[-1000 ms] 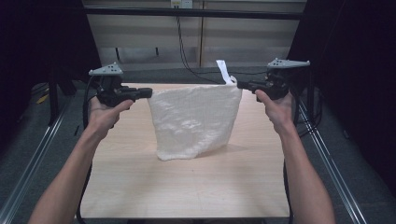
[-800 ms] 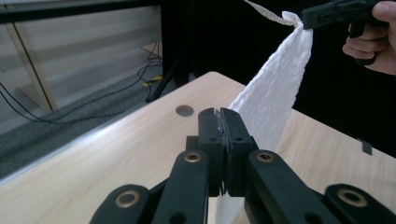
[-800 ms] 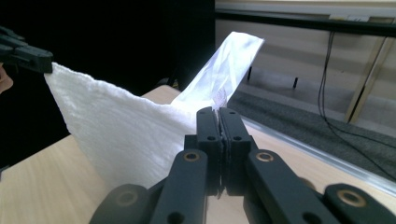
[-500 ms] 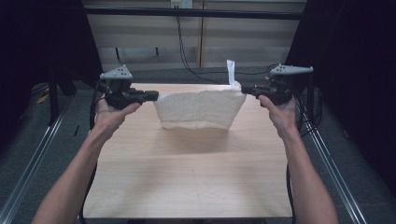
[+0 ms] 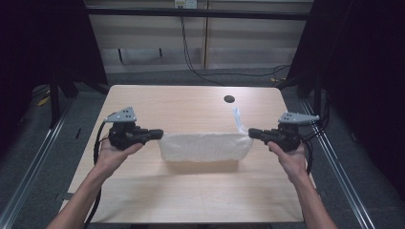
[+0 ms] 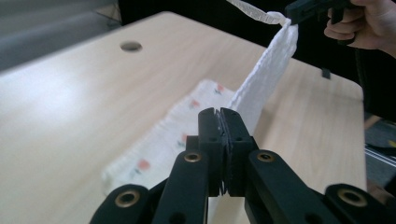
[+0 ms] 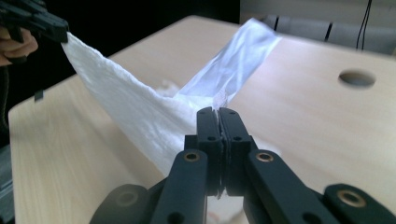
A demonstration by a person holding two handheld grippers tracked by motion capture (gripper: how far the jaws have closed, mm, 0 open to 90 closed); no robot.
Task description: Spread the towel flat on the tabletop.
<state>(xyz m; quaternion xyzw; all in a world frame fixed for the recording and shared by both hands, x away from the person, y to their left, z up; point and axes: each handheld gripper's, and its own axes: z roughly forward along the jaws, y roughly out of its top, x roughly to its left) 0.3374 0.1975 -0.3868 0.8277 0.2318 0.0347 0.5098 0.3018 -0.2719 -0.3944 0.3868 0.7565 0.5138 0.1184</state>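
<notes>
Both grippers drop toward table (image 5: 143, 200), white towel (image 5: 205, 145) now half-laid; left gripper (image 5: 158, 134), right gripper (image 5: 252, 133) clamped on towel corners; laying flat nearly done.

A lab-style recording bay set up around one work desk.

A pale wood desk (image 5: 191, 191) with a round cable hole (image 5: 229, 99) near its far edge stands on grey carpet. Metal floor rails (image 5: 28, 167) run along both sides of the desk. Black curtains (image 5: 363, 62) close off the space left and right of it. Beyond the desk's far edge, black cables (image 5: 191, 52) hang down a plain panelled wall and trail across the floor.
</notes>
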